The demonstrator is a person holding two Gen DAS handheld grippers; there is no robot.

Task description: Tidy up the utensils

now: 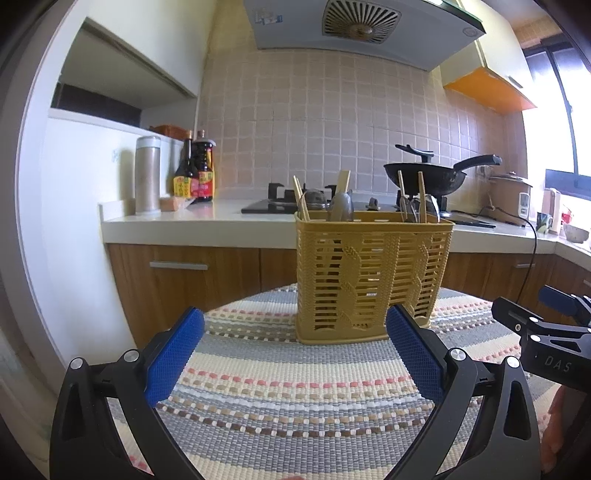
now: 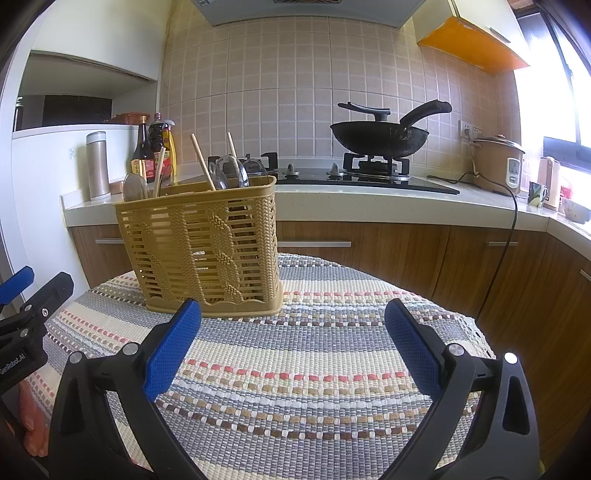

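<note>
Tan woven-pattern basket [image 2: 207, 236] on a grey-cream-pink striped cloth [image 2: 295, 369].

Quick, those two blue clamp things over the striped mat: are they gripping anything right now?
Left gripper: jaws wide open, holding nothing.
Right gripper: jaws wide open, holding nothing; the yellow utensil basket stands untouched ahead.

Striped woven cloth [image 2: 295, 369] covers the table. Behind it, on the kitchen counter [image 2: 480, 195]: black wok [image 2: 380, 134] on the gas hob's [image 2: 369, 179] right burner, rice cooker [image 2: 498, 162] at the right end, steel flask [image 1: 147, 175] and sauce bottles [image 1: 194, 173] at the left end. Range hood [image 1: 362, 29] above.
</note>
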